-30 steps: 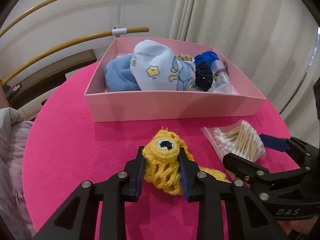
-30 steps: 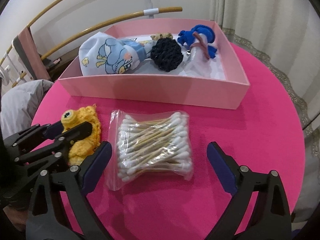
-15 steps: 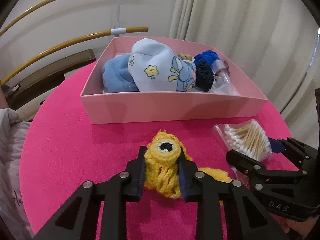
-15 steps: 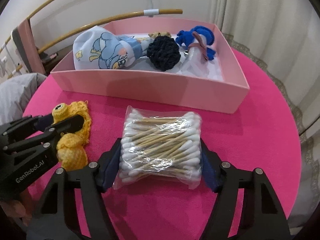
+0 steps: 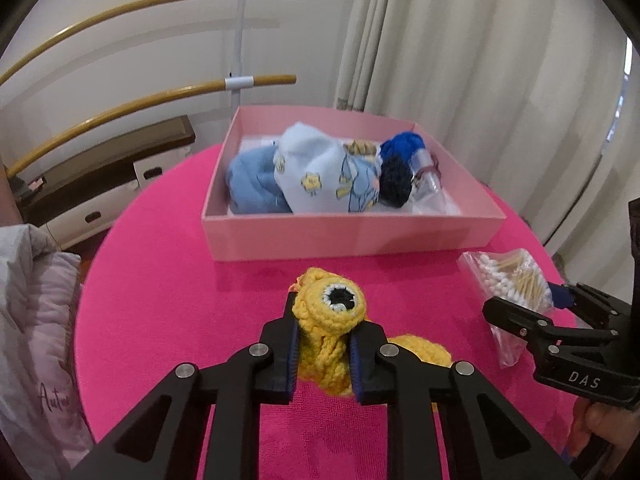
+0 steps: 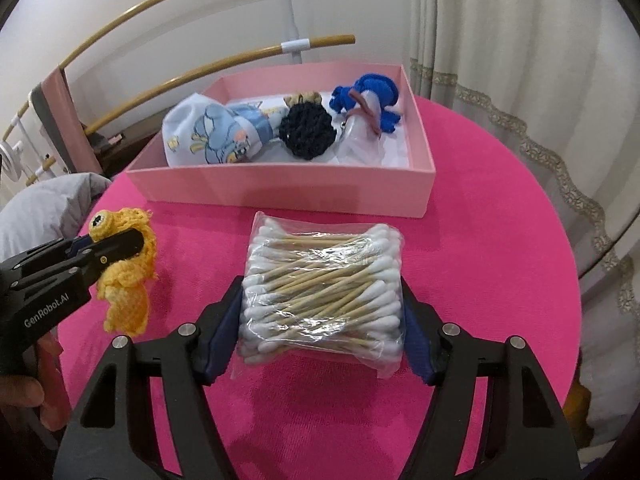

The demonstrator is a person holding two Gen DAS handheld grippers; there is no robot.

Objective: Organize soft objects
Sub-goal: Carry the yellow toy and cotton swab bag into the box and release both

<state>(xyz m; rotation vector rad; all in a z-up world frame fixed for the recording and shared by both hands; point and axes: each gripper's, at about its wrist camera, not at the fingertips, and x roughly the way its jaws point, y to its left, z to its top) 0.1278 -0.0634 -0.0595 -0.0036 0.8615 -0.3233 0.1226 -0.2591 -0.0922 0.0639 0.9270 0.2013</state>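
Note:
My left gripper point(image 5: 322, 336) is shut on a yellow crochet toy point(image 5: 332, 320) with one eye and holds it lifted above the pink table; its tail hangs down in the right wrist view point(image 6: 126, 280). My right gripper point(image 6: 320, 312) is shut on a clear bag of cotton swabs point(image 6: 324, 280), also lifted; the bag shows at the right of the left wrist view point(image 5: 512, 280). The pink box point(image 5: 348, 236) behind holds a light blue printed cloth point(image 5: 320, 176), a blue cloth point(image 5: 252, 180), a dark crochet ball point(image 6: 306, 130) and a blue crochet piece point(image 6: 372, 92).
The round table point(image 6: 480, 220) has a pink cover. A grey garment point(image 5: 32, 320) hangs at its left edge. Curved wooden rails point(image 5: 140, 100) and a low cabinet point(image 5: 100, 184) stand behind; curtains point(image 5: 480, 80) hang at the right.
My left gripper has lifted the yellow toy off the table. My right gripper has closed on the swab bag and raised it. Both have pulled back from the box.

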